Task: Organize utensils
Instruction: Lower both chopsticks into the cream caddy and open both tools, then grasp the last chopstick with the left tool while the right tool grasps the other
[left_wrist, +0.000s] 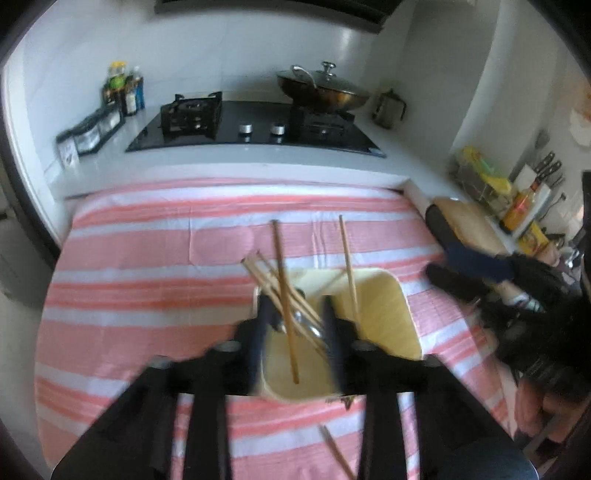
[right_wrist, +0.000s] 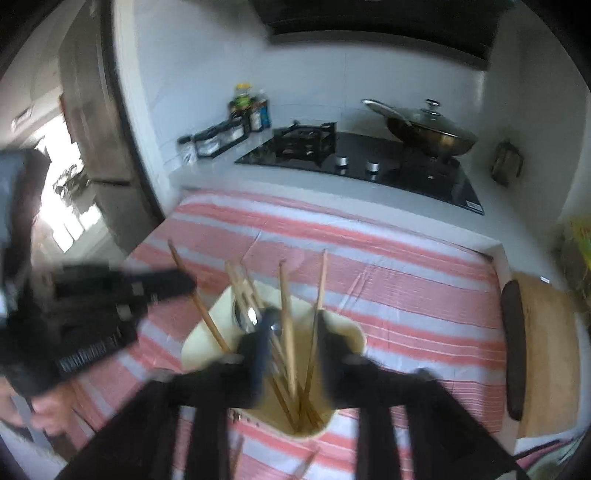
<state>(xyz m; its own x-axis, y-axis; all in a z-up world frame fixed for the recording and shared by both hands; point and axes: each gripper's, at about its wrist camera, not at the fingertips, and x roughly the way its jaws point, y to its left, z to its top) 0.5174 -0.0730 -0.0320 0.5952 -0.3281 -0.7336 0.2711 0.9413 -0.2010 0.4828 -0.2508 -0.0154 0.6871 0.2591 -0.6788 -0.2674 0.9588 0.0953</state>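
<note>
While both tools (left_wrist: 295, 325) (right_wrist: 291, 343) gape over the holder (left_wrist: 391, 314), spoon (right_wrist: 248, 316) clearer from right

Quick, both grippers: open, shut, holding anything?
Left gripper: open, over the holder, gripping nothing.
Right gripper: open over the chopsticks; no clear grip, blurred.

This is a home kitchen; a black gas stove (left_wrist: 255, 125) sits in the white worktop (left_wrist: 236, 162); a wok (left_wrist: 325, 92) with a glass lid rests on one burner; bottles (left_wrist: 125, 88) stand by the tiled wall; a knife block (left_wrist: 546, 173) and a wooden cutting board (left_wrist: 476, 225) are off to the side; a striped cloth (left_wrist: 147, 266) covers the worktop in front.
</note>
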